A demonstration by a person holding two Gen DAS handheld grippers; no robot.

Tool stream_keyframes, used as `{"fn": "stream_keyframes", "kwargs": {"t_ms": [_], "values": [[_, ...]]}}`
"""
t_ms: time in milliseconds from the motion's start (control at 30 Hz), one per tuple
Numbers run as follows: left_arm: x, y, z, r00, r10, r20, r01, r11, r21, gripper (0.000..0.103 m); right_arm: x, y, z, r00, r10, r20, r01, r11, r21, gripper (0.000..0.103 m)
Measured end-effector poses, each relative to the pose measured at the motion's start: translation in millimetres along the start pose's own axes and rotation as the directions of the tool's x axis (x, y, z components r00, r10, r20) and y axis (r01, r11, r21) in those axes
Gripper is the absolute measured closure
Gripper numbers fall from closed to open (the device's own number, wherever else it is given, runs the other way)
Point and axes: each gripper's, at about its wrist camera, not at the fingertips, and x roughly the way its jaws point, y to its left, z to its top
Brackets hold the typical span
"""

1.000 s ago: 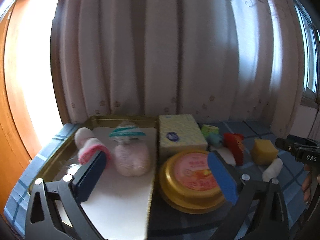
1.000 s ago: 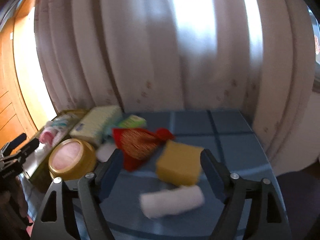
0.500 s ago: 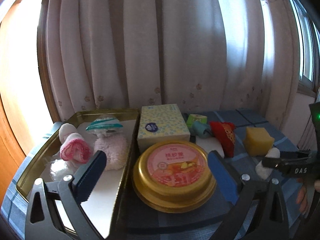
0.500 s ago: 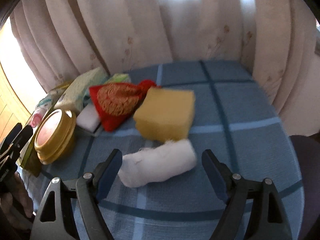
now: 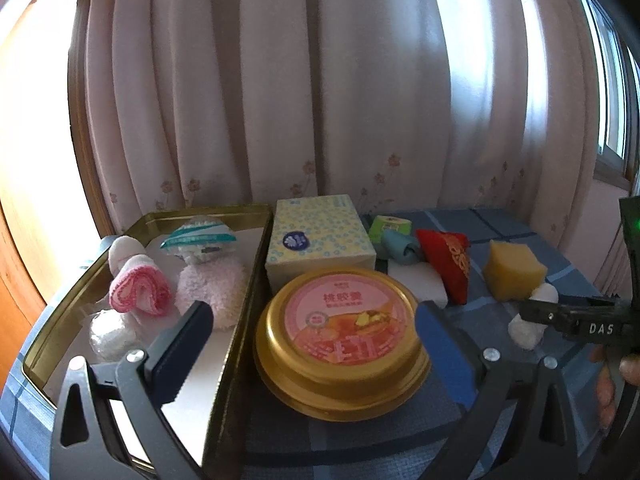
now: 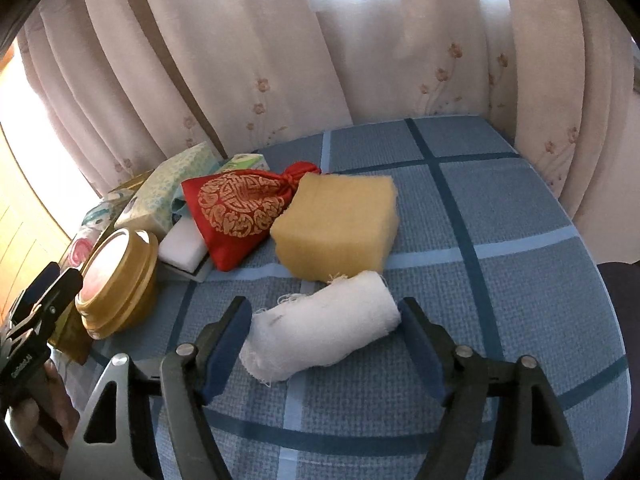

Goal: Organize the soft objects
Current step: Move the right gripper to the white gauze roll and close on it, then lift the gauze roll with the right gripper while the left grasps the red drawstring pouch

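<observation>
A white gauze roll (image 6: 322,336) lies on the blue checked tablecloth between the open fingers of my right gripper (image 6: 324,346), not gripped. Behind it sit a yellow sponge (image 6: 340,226) and a red embroidered pouch (image 6: 236,210). My left gripper (image 5: 308,340) is open and empty, above a round gold tin (image 5: 340,338). A gold tray (image 5: 244,272) at left holds a pink rolled sock (image 5: 138,292), a fluffy pink item (image 5: 212,290) and a white wrapped ball (image 5: 108,330). The gauze roll (image 5: 530,322) and sponge (image 5: 514,270) also show in the left wrist view.
A tissue box (image 5: 320,240) stands behind the tin. A green packet (image 5: 390,226), a teal roll (image 5: 402,248) and a white block (image 5: 418,284) lie beside it. Curtains hang close behind the table. The table's right edge (image 6: 592,248) drops off near the sponge.
My right gripper has moved forward and down, so the gauze roll now lies between its fingers. My left gripper has shifted right, from over the tray to over the gold tin.
</observation>
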Motion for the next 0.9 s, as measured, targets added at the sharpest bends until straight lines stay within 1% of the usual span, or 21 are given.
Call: {"fn": "stream_keyframes", "kwargs": {"t_ms": [167,267,333,367,400,433,500,567,633,667,733,767,800,833,900], "values": [[-0.4,-5.1,-1.8,1.0,-0.003,0.001,0.003,1.0,0.014,0.001,1.8,-5.3,3.3,1.0,0.013,-0.018,-0.012,0.998,0.058,0.025],[-0.2,-6.3,-2.0,1.0,-0.005,-0.001,0.005,1.0,0.016,0.001,3.5,6.0,0.7,1.0,-0.027,-0.002,0.027,1.0,-0.009,0.025],[0.2,-6.3,-2.1,1.0,-0.004,-0.002,0.004,1.0,0.016,0.001,2.5,7.5,0.1,0.999,-0.033,0.009,0.033,0.999,-0.026,0.026],[0.3,-6.5,-2.2,1.0,-0.004,-0.003,0.004,1.0,0.013,0.001,2.2,7.5,0.0,0.999,-0.032,0.01,0.032,0.999,-0.033,0.027],[0.5,-5.8,-2.3,1.0,-0.005,-0.004,0.005,1.0,0.011,0.001,0.7,8.4,-0.3,0.999,-0.036,0.017,0.037,0.998,-0.048,0.032],[0.8,-5.0,-2.4,1.0,-0.005,-0.004,0.005,1.0,0.01,0.001,-1.3,8.8,-0.5,0.999,-0.042,0.027,0.043,0.997,-0.058,0.034],[1.8,-3.5,-2.9,1.0,-0.005,-0.007,0.005,1.0,0.005,0.001,-7.3,9.1,-1.1,0.998,-0.044,0.053,0.048,0.996,-0.076,0.043],[2.4,-3.7,-3.6,1.0,-0.005,-0.009,0.005,1.0,0.006,0.001,-12.4,9.3,-2.1,0.996,-0.03,0.082,0.037,0.996,-0.086,0.046],[3.1,-4.9,-4.0,1.0,-0.003,-0.01,0.004,1.0,0.015,0.001,-16.9,12.7,-5.0,0.993,-0.036,0.113,0.049,0.993,-0.11,0.046],[3.3,-6.0,-4.3,1.0,-0.002,-0.011,0.002,1.0,0.021,0.001,-19.1,19.0,-7.3,0.99,-0.049,0.136,0.069,0.987,-0.145,0.046],[4.0,-8.2,-4.8,1.0,0.001,-0.014,-0.001,0.999,0.032,0.001,-20.2,29.0,-9.6,0.985,-0.073,0.156,0.103,0.975,-0.196,0.046],[4.2,-9.0,-5.0,1.0,0.002,-0.015,-0.002,0.999,0.036,0.001,-19.4,36.0,-11.0,0.984,-0.082,0.159,0.119,0.964,-0.237,0.046],[4.2,-9.6,-5.1,1.0,0.004,-0.015,-0.003,0.999,0.039,0.001,-17.4,44.8,-12.1,0.985,-0.074,0.154,0.115,0.952,-0.283,0.045],[3.9,-10.2,-5.2,1.0,0.006,-0.014,-0.005,0.999,0.043,0.001,-15.6,50.0,-12.5,0.986,-0.069,0.15,0.113,0.946,-0.305,0.044],[3.4,-10.7,-5.3,1.0,0.006,-0.01,-0.006,0.999,0.045,0.001,-7.7,54.5,-9.7,0.986,-0.114,0.122,0.146,0.943,-0.3,0.039]]}}
